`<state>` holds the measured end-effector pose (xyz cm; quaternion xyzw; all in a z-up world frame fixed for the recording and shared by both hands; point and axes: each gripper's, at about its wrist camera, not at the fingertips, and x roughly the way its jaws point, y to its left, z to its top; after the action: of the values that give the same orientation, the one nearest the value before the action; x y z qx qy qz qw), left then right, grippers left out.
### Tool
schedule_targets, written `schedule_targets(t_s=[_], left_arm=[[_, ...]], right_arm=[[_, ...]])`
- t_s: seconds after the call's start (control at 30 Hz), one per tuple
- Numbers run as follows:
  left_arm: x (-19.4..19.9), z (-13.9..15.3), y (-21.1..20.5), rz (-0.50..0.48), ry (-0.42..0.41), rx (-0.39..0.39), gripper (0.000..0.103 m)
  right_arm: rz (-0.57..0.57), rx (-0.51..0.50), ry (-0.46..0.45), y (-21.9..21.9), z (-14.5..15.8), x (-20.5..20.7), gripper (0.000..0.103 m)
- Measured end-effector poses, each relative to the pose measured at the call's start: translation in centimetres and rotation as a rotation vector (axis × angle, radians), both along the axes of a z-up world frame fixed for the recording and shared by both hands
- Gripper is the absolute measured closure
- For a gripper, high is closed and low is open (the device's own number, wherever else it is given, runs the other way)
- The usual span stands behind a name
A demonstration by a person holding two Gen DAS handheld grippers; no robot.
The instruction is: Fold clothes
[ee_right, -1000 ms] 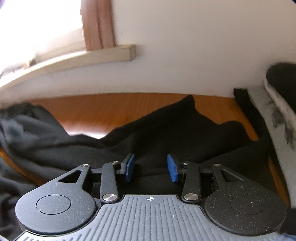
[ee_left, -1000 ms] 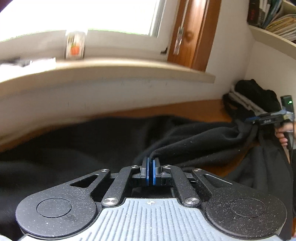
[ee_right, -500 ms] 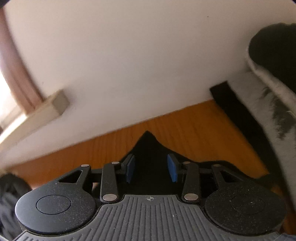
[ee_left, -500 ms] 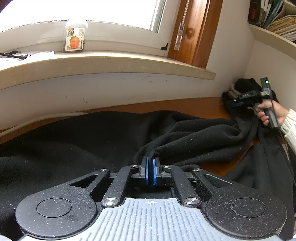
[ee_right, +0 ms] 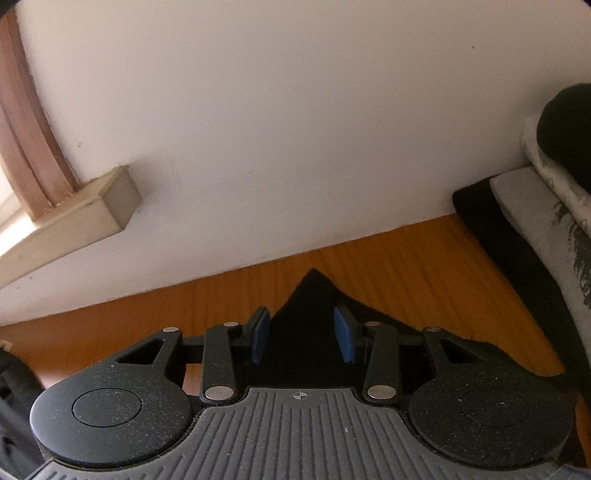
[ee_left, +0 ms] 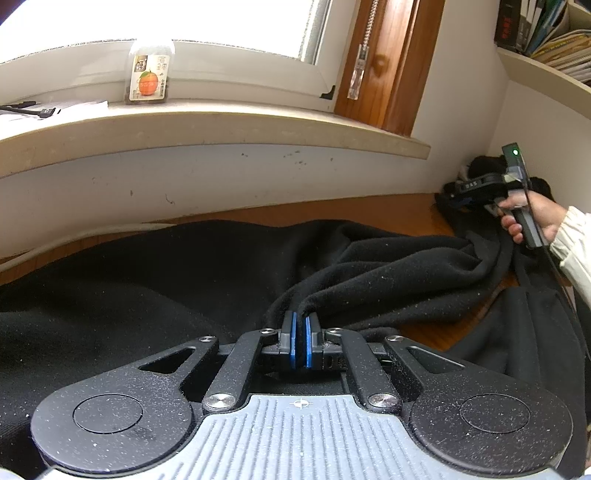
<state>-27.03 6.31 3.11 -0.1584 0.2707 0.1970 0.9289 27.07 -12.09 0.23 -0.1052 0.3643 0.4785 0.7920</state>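
Observation:
A large black fleece garment [ee_left: 155,280] lies spread over the wooden table [ee_left: 369,212]. My left gripper [ee_left: 301,325] is shut on a bunched fold of it, and the fold runs off to the right. In the right wrist view my right gripper [ee_right: 302,338] stands open, its blue pads either side of a pointed corner of the black garment [ee_right: 312,291] that lies flat on the table [ee_right: 406,258]. The left wrist view shows the right gripper [ee_left: 476,184] at the far right, held by a hand [ee_left: 532,214] in a pale sleeve, above the cloth's far end.
A wall and a stone window sill [ee_left: 207,122] with a small bottle [ee_left: 149,75] run behind the table. A pile of black and grey clothes [ee_right: 546,206] sits at the right corner. A shelf of books [ee_left: 546,33] hangs above it.
The right gripper has moved up and away toward the wall, with the black cloth's corner staying between its open pads. The left gripper keeps its hold and has barely moved.

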Motion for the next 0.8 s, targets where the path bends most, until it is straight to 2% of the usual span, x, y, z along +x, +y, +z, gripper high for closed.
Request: schedule_targets(t_s=[0.03,0.07,0.17,0.27,0.33,0.5,0.67,0.8], left_arm=[[0.0,0.0,-0.1,0.000,0.001,0.002,0.098],[0.0,0.1,-0.1,0.000,0.002,0.004,0.098],[0.0,0.1,-0.2,0.000,0.001,0.005,0.098],[-0.1,0.1,-0.3,0.001,-0.002,0.008,0.098],[-0.2,0.3,-0.6,0.004,-0.010,0.024,0.098],[-0.4,1.0,-1.5,0.021,-0.038,0.072,0.099],[0.3,3.6,-2.4,0.010,-0.087,0.121,0.099],[1.1,6.9,-2.1,0.041,-0.114,0.194,0.100]], right_arm=[[-0.006,0.006,-0.010,-0.2,0.1,0.0,0.096],[-0.013,0.017,-0.017,-0.6,0.2,0.0,0.099],[-0.037,0.058,-0.034,-1.7,0.9,0.2,0.100],[-0.068,0.138,-0.024,-4.2,3.0,0.7,0.100],[-0.084,0.189,-0.018,-6.0,4.7,1.0,0.100],[-0.130,0.242,-0.025,-9.1,6.7,2.3,0.100],[-0.177,0.292,-0.032,-12.2,8.7,3.6,0.100],[-0.178,0.372,-0.065,-9.9,12.3,3.9,0.100]])
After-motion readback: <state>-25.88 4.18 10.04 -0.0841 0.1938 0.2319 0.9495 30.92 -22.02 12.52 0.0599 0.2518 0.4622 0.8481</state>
